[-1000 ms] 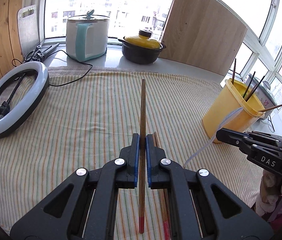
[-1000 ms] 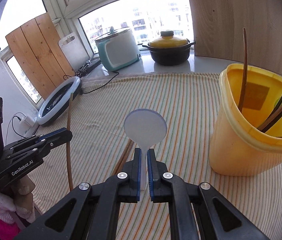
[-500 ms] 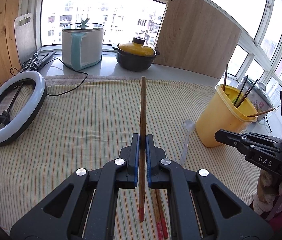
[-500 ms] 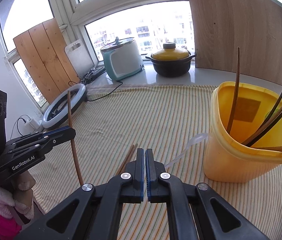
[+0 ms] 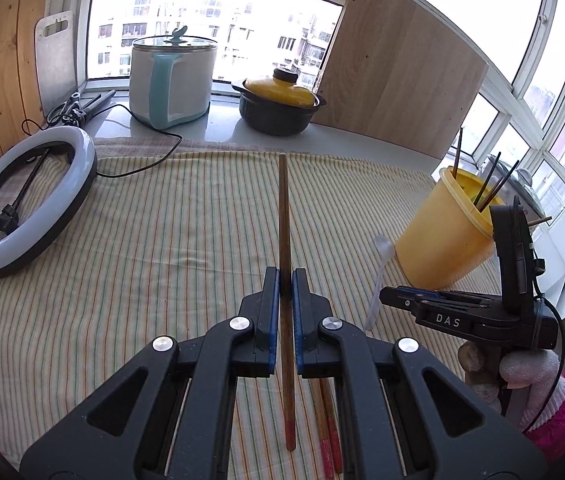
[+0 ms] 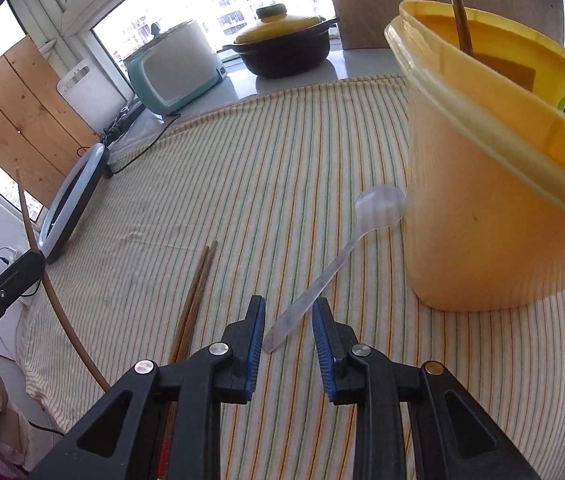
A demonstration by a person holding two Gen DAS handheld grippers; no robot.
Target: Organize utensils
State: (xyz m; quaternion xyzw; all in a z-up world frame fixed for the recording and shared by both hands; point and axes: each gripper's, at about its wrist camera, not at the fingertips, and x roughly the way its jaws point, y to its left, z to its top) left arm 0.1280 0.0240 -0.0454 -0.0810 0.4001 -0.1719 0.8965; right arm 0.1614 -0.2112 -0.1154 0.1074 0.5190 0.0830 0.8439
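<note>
Striped cloth [image 6: 242, 184]: only right view shows spoon [image 6: 322, 280] between parted tongs [image 6: 288, 316].

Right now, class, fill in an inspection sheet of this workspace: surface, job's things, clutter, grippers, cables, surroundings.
Surface: striped cloth covering the table.
Job's things: clear plastic spoon lying beside the yellow plastic tub that holds sticks; two red-tipped chopsticks on the cloth.
Clutter: ring light.
Grippers: left gripper shut on a brown chopstick; right gripper open, just widened, spoon handle between the jaws untouched.
Cables: black cable.
Surroundings: windows, rice cooker, yellow-lidded black pot.
</note>
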